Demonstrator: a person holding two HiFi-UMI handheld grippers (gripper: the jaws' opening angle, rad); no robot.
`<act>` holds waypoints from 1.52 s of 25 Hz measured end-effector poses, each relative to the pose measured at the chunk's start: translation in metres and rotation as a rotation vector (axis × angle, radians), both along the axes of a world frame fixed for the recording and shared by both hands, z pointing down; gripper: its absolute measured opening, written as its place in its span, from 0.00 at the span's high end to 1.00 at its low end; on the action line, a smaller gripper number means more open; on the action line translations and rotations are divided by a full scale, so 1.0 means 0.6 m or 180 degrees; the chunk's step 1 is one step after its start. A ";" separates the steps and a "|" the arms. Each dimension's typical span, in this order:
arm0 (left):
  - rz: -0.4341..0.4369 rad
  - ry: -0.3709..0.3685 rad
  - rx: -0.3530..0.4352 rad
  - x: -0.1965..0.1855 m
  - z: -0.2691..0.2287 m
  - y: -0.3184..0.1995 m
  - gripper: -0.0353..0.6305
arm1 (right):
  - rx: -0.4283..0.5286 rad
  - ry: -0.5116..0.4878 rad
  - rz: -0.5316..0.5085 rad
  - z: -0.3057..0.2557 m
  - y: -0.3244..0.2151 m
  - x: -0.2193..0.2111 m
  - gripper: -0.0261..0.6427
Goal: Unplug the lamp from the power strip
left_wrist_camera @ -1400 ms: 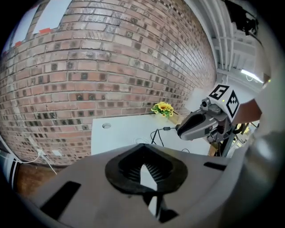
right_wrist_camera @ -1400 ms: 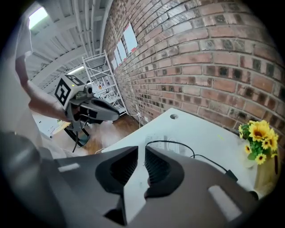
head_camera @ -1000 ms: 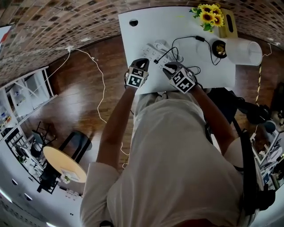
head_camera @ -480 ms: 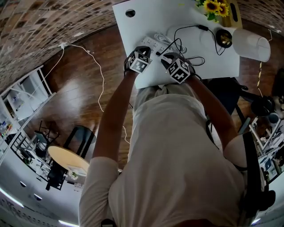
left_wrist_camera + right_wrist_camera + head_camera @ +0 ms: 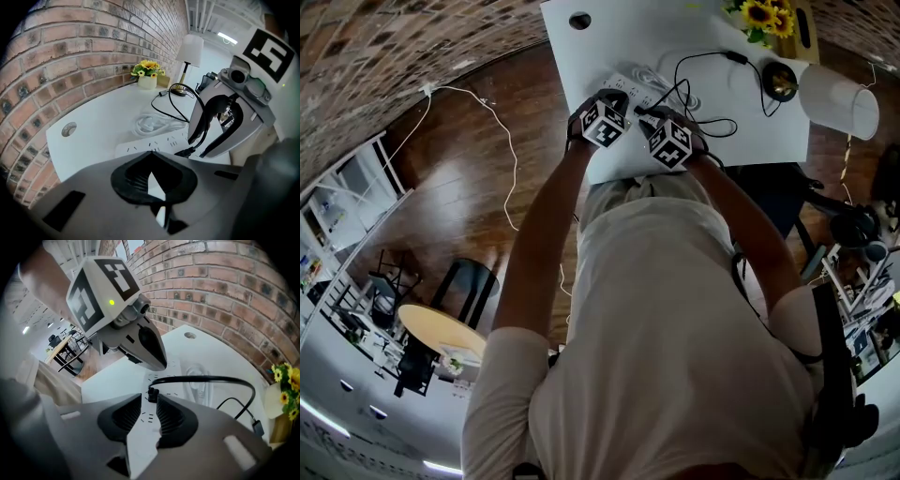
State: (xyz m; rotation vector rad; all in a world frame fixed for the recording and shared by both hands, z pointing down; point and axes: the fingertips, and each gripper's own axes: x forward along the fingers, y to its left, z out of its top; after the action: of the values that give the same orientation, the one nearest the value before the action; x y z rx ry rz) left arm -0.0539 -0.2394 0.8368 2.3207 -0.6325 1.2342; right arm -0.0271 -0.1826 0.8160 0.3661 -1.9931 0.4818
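The fingers of my right gripper (image 5: 149, 401) are opening, released, with the lamp's black plug (image 5: 151, 393) standing just past their tips in the power strip (image 5: 148, 417) at the middle of the right gripper view, those of the left gripper (image 5: 151, 158) look clenched on nothing, and I judge the plug light, rigid and snug, so I'd pinch its body, not the limp cord (image 5: 211, 379).

**Lamp plug standing at the strip's sockets**

The long white plastic power strip (image 5: 622, 89) lies flat on the white tabletop (image 5: 675, 28), with its own white cable (image 5: 152, 124) coiled just beside it. A small black plug (image 5: 152, 394) stands upright on the socket face (whether fully seated cannot be told). Its thin black cord (image 5: 206, 378) loops away toward the upright lamp (image 5: 191, 48), which has a white shade and a slim brass stem.
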 end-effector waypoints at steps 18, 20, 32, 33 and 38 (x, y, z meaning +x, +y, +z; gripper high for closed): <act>0.0333 0.0023 0.0392 -0.002 0.028 0.020 0.94 | 0.0171 0.0298 0.0042 0.041 -0.010 -0.017 0.85; 0.0327 0.0084 0.0389 -0.003 0.027 0.019 0.94 | 0.0201 0.0327 0.0029 0.042 -0.011 -0.016 0.85; 0.0536 0.0156 0.0214 0.000 0.028 0.020 0.94 | 0.0178 0.0422 0.0188 0.043 -0.015 -0.015 0.88; 0.0534 0.0137 0.0218 0.000 0.028 0.020 0.94 | 0.0151 0.0404 0.0224 0.042 -0.016 -0.015 0.88; 0.0526 0.0029 0.0228 -0.002 0.032 0.018 0.94 | 0.0110 0.0318 0.0348 0.041 -0.018 -0.014 0.89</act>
State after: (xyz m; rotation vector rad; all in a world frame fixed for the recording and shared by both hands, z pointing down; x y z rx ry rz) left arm -0.0553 -0.2284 0.8558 2.4787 -0.4974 1.2916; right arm -0.0354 -0.1935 0.8404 0.5131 -1.8932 0.4885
